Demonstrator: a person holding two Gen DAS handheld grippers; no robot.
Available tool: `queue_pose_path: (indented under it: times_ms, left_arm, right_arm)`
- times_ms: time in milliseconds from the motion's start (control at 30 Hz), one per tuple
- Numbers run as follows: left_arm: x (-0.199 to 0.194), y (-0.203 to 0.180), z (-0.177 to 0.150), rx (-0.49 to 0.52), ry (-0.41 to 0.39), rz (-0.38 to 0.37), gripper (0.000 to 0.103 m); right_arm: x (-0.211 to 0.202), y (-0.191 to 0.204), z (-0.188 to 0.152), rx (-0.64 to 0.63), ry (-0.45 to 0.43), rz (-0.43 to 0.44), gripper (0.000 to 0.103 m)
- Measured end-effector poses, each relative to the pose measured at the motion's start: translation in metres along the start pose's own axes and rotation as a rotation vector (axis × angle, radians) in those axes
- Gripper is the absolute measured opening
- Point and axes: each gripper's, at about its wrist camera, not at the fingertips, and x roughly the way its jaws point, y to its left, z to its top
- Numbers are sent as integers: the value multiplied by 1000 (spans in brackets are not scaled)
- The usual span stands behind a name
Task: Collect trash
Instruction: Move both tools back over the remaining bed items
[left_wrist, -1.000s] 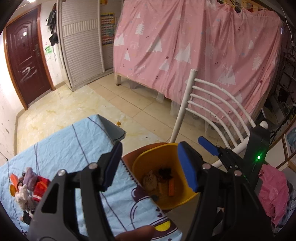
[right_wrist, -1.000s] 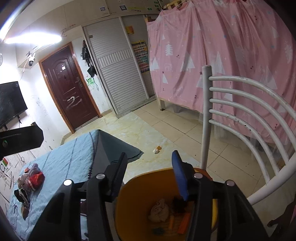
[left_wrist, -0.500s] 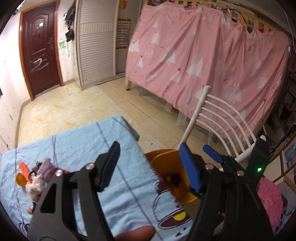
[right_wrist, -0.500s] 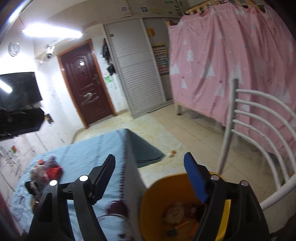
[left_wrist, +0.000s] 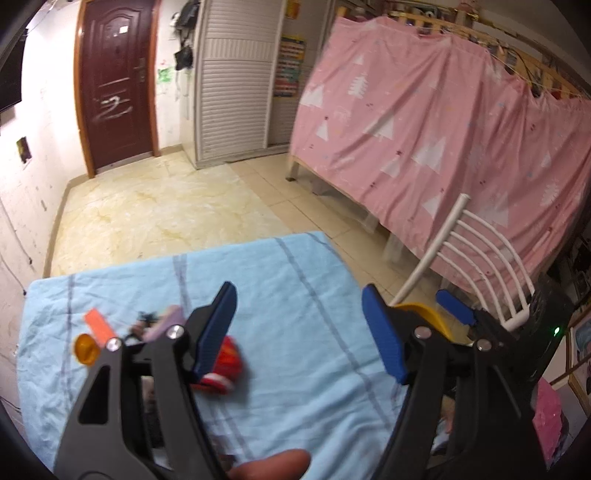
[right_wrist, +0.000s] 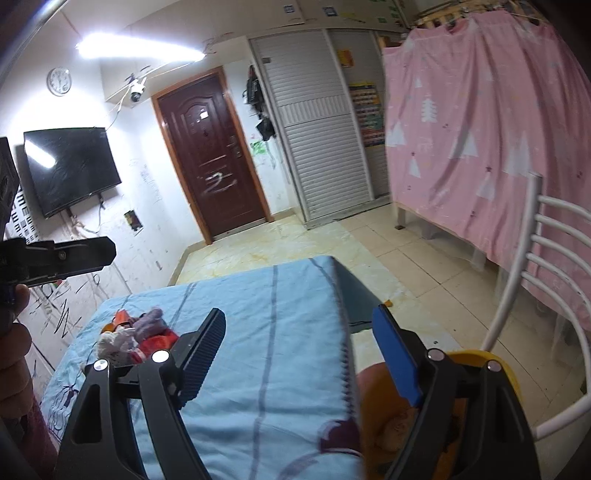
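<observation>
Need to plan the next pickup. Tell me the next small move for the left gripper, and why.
Probably carry the left gripper on toward the pile of trash on the blue cloth and lower it over the red wrapper. Its jaws have just been opening and hold nothing, the wrapper lies nearest them, and the yellow bin already holds earlier scraps.
</observation>
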Motion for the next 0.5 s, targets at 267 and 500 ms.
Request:
queue_pose_path:
  times_ms: [267, 500]
  left_arm:
    - [-22, 81, -8, -88, -16, 67, 72]
    - [-30, 144, -21, -165, -7, 130, 72]
  right_arm:
    - [36, 52, 8, -78, 55, 65, 77]
    - [72, 93, -1, -149, 149, 135, 78]
